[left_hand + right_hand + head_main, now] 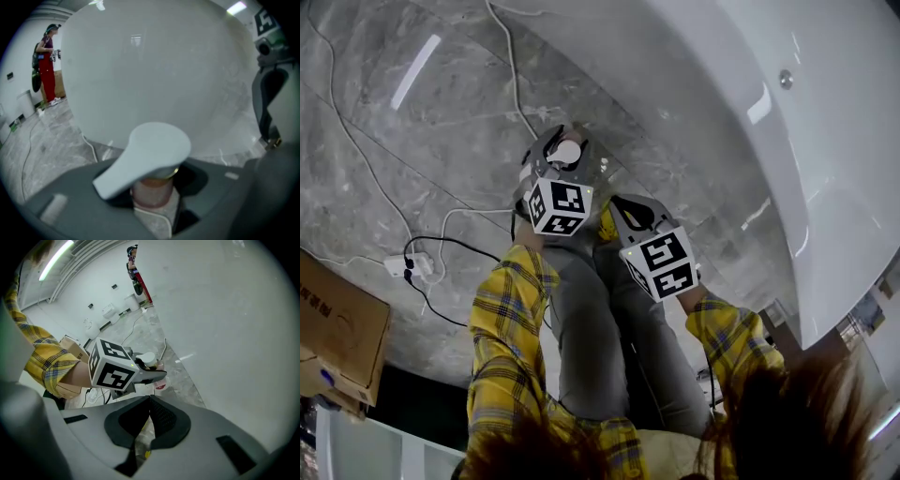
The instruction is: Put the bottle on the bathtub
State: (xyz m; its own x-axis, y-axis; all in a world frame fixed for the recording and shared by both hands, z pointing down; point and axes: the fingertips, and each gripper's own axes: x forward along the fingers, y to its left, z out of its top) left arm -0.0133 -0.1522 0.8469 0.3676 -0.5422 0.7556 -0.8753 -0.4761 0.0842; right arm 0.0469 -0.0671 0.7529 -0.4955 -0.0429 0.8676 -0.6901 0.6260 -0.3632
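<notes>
White-capped bottle (151,161) is clamped just under its pump head by the left gripper (154,194), mid-frame beside the bathtub (750,112) wall at upper right; right gripper (149,399) pinched closed, empty; gripped so high, I reckon it could swing and slip out.

Left gripper (563,142) grips the white-capped bottle (568,153) over the marble floor (441,131). Right gripper (630,208) sits just beside it. The white bathtub (806,141) is at right.
</notes>
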